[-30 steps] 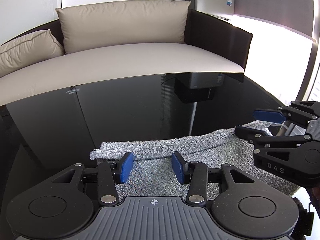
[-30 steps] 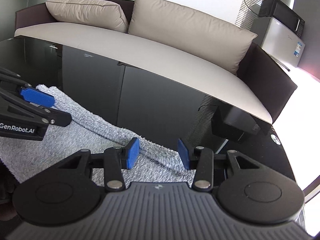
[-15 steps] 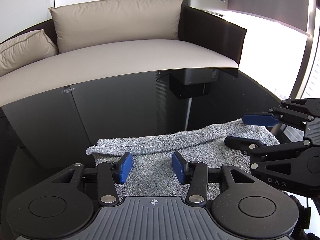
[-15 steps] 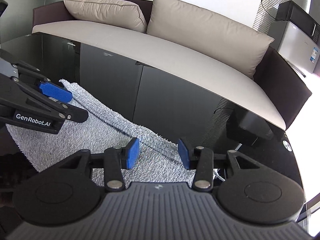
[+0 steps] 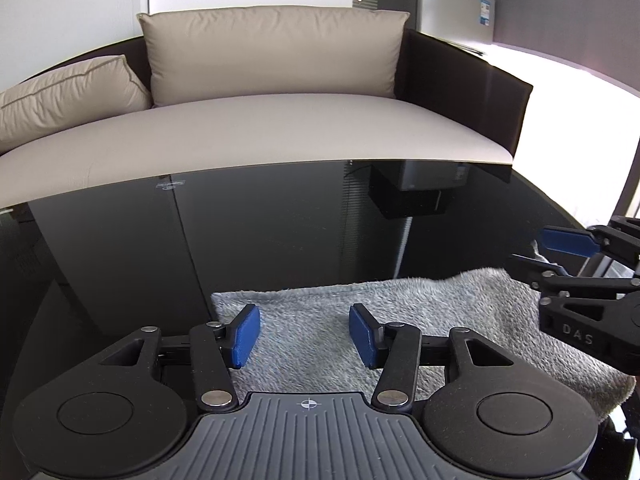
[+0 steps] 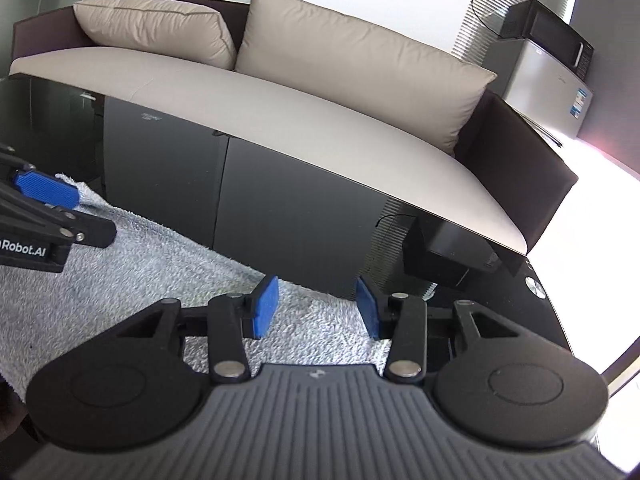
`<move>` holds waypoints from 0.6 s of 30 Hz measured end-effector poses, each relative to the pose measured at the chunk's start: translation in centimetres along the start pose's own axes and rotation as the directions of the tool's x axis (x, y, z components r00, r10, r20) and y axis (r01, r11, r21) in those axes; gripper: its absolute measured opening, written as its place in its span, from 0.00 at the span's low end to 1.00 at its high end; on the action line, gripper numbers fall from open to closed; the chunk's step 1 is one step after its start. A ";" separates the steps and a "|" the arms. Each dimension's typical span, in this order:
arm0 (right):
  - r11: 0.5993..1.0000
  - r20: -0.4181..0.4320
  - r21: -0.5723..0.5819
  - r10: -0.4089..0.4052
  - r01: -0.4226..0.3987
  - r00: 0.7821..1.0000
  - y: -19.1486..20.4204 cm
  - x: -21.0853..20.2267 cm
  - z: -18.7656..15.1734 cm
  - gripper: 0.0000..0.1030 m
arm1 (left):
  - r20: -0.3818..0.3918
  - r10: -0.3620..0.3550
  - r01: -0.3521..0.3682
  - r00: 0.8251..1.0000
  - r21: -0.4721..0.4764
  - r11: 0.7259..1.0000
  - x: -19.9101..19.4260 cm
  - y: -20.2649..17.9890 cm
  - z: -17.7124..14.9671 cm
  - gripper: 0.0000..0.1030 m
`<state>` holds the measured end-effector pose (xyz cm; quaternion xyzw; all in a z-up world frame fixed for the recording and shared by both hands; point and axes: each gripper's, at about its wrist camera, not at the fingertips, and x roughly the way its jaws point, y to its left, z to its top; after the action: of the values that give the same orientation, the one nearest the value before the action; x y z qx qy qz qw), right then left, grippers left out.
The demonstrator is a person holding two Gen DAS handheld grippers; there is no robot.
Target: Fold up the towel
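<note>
Black glass of the bench [image 5: 280,240] lies bare and wide beyond the towel [image 5: 312,332], up to its far edge, where a beige sofa [image 5: 256,132] with two cushions stands close behind. To the right of the sofa there is a small fridge [image 6: 548,84] with a microwave [image 6: 548,34] on it. The towel is grey and fluffy; it lies flat at the near side of the bench, its far edge doubled. Left tongs [image 5: 305,334] hang over the towel's left part, jaws opening, nothing pinched between the blue pads. Right tongs [image 6: 318,306] are released too, over the towel's right end near its far edge, pads apart from the cloth.
</note>
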<state>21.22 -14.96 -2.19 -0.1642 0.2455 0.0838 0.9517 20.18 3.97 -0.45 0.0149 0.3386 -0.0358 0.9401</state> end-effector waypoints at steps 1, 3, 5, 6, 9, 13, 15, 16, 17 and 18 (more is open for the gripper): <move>1.000 -0.001 0.013 -0.003 0.003 1.000 -0.3 -0.1 0.0 0.44 | -0.001 0.003 -0.003 1.000 -0.013 1.000 -0.1 0.3 0.0 0.48; 0.999 -0.003 0.041 0.000 0.000 1.000 -1.0 -0.4 -0.2 0.44 | -0.003 0.015 -0.015 1.000 -0.013 1.000 -0.4 0.8 0.0 0.48; 0.998 -0.005 0.059 0.004 -0.003 1.000 -1.6 -0.6 -0.4 0.45 | -0.004 0.029 -0.029 1.000 -0.009 1.000 -0.8 1.2 -0.1 0.48; 0.998 -0.006 0.066 0.001 0.000 1.000 -1.9 -0.7 -0.5 0.48 | -0.006 0.035 -0.035 0.999 -0.010 0.999 -1.0 1.4 -0.2 0.49; 0.995 -0.016 0.097 0.001 0.000 1.000 -2.9 -1.1 -0.9 0.53 | -0.015 0.030 -0.031 0.999 -0.026 0.999 -1.8 2.0 -0.5 0.59; 0.985 -0.042 0.171 0.021 -0.014 0.999 -4.2 -1.6 -1.6 0.61 | -0.029 0.030 -0.032 0.999 -0.052 0.998 -3.1 2.6 -1.4 0.77; 0.979 -0.052 0.201 0.036 -0.024 0.998 -4.6 -1.9 -2.1 0.61 | -0.029 0.033 -0.035 0.999 -0.049 0.998 -3.8 2.8 -2.0 0.87; 0.976 -0.057 0.214 0.046 -0.033 0.997 -4.8 -2.1 -2.3 0.61 | -0.030 0.038 -0.039 0.999 -0.043 0.998 -4.3 2.8 -2.3 0.91; 0.975 -0.061 0.217 0.054 -0.039 0.997 -4.8 -2.3 -2.5 0.61 | -0.029 0.039 -0.040 0.999 -0.038 0.998 -4.6 2.8 -2.5 0.92; 0.975 -0.066 0.219 0.058 -0.042 0.996 -4.9 -2.5 -2.8 0.61 | -0.028 0.037 -0.038 0.999 -0.036 0.999 -5.0 2.8 -2.7 0.94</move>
<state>18.94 -20.70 -1.95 -0.0558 0.2913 0.0746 0.9521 14.80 7.20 0.66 0.0046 0.3519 -0.0118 0.9360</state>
